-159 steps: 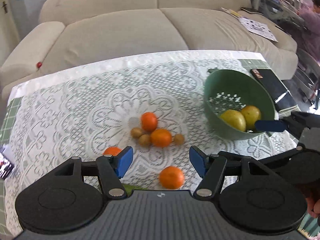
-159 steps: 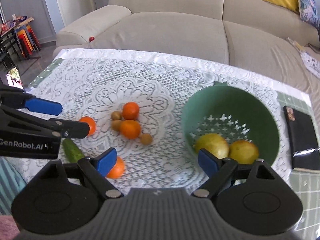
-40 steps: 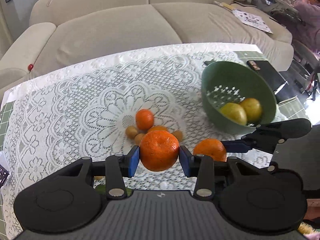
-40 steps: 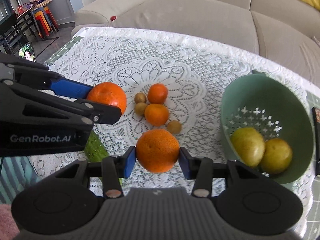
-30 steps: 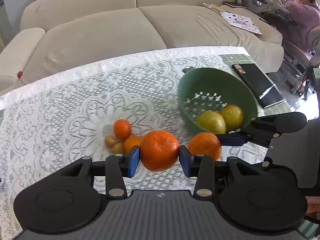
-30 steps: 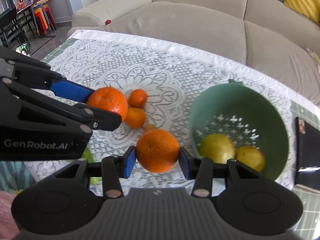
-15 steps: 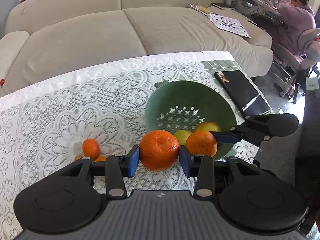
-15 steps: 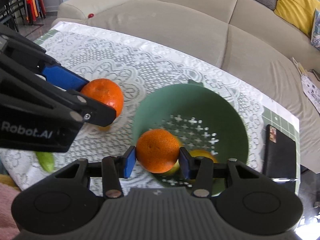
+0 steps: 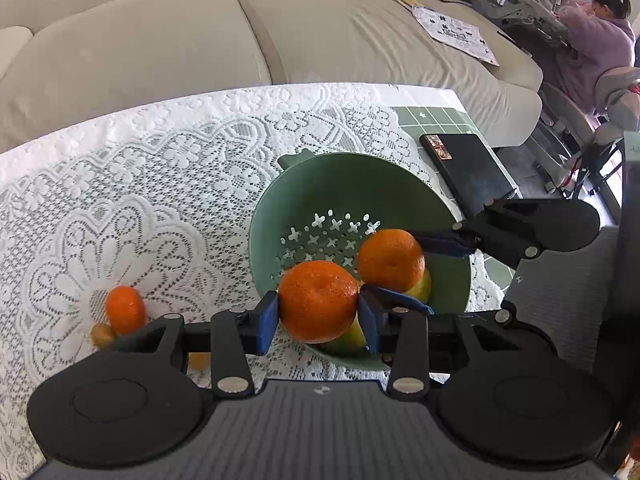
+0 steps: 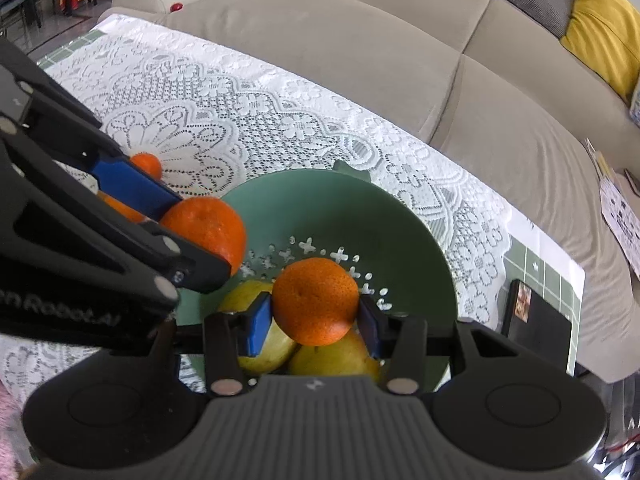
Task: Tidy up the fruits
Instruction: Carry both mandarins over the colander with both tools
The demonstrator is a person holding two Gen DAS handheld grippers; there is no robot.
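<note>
My left gripper [image 9: 318, 312] is shut on an orange [image 9: 318, 300] and holds it over the near left rim of the green colander bowl [image 9: 344, 184]. My right gripper [image 10: 314, 320] is shut on a second orange [image 10: 316, 300] and holds it above the bowl's inside [image 10: 360, 208]. Each held orange also shows in the other view: the right one [image 9: 390, 258] and the left one [image 10: 208, 232]. Two yellow-green pears [image 10: 336, 354] lie in the bowl under the right gripper. A small orange [image 9: 125, 309] and small brown fruits [image 9: 101, 334] lie on the lace cloth to the left.
A black phone-like slab [image 9: 466, 172] lies right of the bowl near the table edge. A beige sofa [image 9: 240, 32] runs behind the table. A person [image 9: 596, 40] sits at far right. The lace tablecloth [image 9: 120, 184] covers the table.
Both grippers have moved right with their oranges, from over the cloth to over the green bowl. The loose fruits on the cloth have slid to the left of view.
</note>
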